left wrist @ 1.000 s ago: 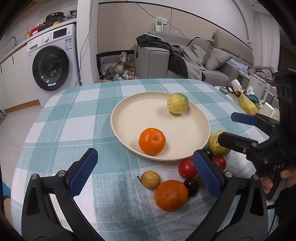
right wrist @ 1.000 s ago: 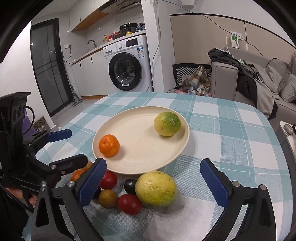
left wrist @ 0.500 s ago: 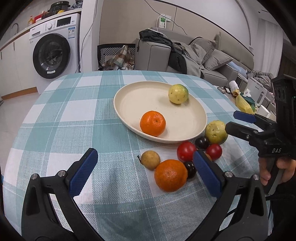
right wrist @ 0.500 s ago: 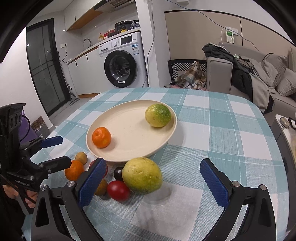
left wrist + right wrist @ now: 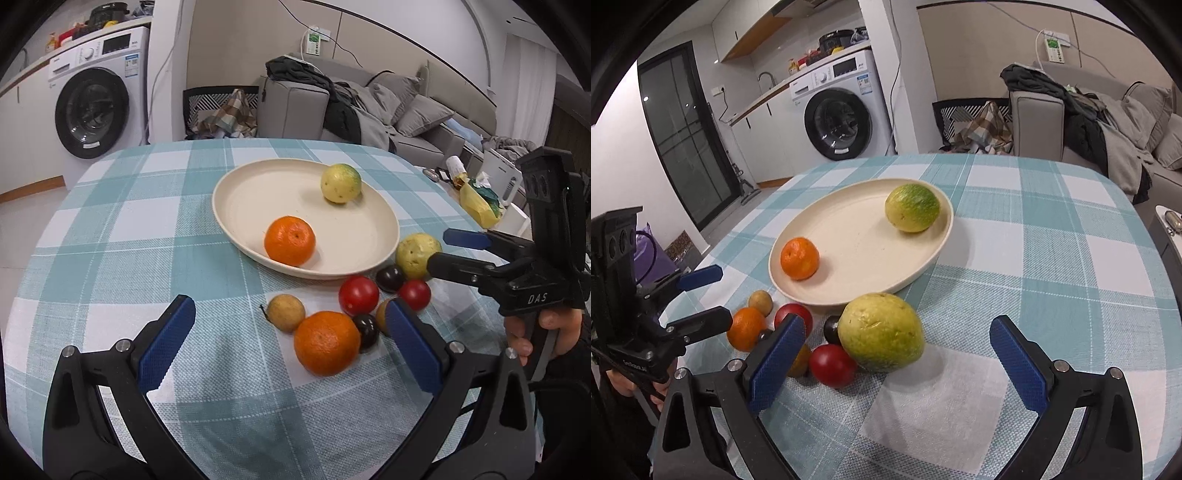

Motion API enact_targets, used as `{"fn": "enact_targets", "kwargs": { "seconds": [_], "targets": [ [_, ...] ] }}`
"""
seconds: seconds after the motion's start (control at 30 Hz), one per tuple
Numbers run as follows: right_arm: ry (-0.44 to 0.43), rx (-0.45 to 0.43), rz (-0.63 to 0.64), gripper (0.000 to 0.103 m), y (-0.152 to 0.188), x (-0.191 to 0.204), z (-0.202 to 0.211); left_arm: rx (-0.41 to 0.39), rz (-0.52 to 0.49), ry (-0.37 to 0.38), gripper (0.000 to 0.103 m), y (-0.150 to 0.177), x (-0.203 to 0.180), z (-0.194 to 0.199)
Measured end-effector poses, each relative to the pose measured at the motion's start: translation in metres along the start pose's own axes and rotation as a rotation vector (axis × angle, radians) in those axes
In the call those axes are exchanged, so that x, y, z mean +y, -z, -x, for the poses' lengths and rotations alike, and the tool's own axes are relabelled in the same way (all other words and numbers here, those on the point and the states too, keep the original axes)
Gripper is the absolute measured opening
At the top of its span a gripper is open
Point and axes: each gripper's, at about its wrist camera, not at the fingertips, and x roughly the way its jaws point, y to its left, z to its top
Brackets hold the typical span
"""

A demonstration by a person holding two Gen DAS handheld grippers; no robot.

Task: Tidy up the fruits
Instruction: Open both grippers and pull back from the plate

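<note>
A cream plate (image 5: 258, 192) (image 5: 849, 229) on the checked tablecloth holds an orange (image 5: 290, 240) (image 5: 799, 257) and a yellow-green fruit (image 5: 340, 183) (image 5: 912, 208). Below the plate lie a loose orange (image 5: 327, 342) (image 5: 746, 328), a small brown fruit (image 5: 286, 312), red fruits (image 5: 358, 295) (image 5: 832, 365), dark round ones (image 5: 390, 278) and a big yellow fruit (image 5: 417, 251) (image 5: 881, 331). My left gripper (image 5: 291, 343) is open, its fingers either side of the loose orange, short of it. My right gripper (image 5: 895, 363) is open just behind the big yellow fruit.
A washing machine (image 5: 98, 110) and a grey sofa (image 5: 388, 107) with clothes stand beyond the table. A side table with a yellow bag (image 5: 478, 201) is at the right. The table's far edge (image 5: 258, 142) curves away behind the plate.
Both grippers have pulled back from the plate and lowered toward the loose fruit. The left one now frames the loose orange; the right one has the big yellow fruit nearer its fingers.
</note>
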Motion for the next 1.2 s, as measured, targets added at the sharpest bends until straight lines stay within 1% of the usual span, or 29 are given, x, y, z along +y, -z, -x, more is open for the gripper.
{"fn": "enact_targets", "kwargs": {
  "seconds": [0.07, 0.13, 0.23, 0.33, 0.53, 0.67, 0.83, 0.97, 1.03, 1.1, 1.2],
  "targets": [
    [-0.010, 0.001, 0.009, 0.102, 0.001, 0.002, 0.000, -0.005, -0.010, -0.003, 0.103, 0.000, -0.001, 0.000],
    [-0.025, 0.010, 0.011, 0.100, 0.002, 0.004, -0.002, -0.008, -0.018, 0.012, 0.103, 0.001, -0.003, 0.002],
    [-0.045, 0.027, -0.002, 0.096, 0.002, 0.003, -0.005, 0.018, -0.017, 0.028, 0.103, 0.004, -0.003, 0.000],
    [-0.052, 0.036, -0.013, 0.093, 0.003, 0.002, -0.006, 0.016, -0.029, 0.031, 0.103, 0.004, -0.006, 0.000],
    [-0.075, 0.062, -0.037, 0.087, 0.003, 0.000, -0.012, 0.037, -0.045, 0.070, 0.103, 0.007, -0.010, 0.000],
    [-0.080, 0.068, -0.058, 0.084, 0.003, -0.005, -0.014, 0.047, -0.055, 0.084, 0.100, 0.008, -0.012, -0.002],
    [-0.086, 0.079, -0.079, 0.076, 0.003, -0.009, -0.016, 0.046, -0.061, 0.090, 0.098, 0.008, -0.013, -0.002],
    [-0.106, 0.088, -0.074, 0.072, 0.003, -0.006, -0.019, 0.048, -0.063, 0.102, 0.095, 0.008, -0.014, -0.002],
    [-0.111, 0.099, -0.062, 0.066, 0.003, -0.003, -0.021, 0.049, -0.066, 0.102, 0.094, 0.009, -0.014, -0.001],
    [-0.109, 0.099, -0.061, 0.065, 0.003, -0.003, -0.021, 0.048, -0.067, 0.104, 0.094, 0.009, -0.015, -0.001],
    [-0.108, 0.096, -0.078, 0.058, 0.003, -0.006, -0.021, 0.049, -0.066, 0.104, 0.094, 0.009, -0.015, -0.001]
  ]
}}
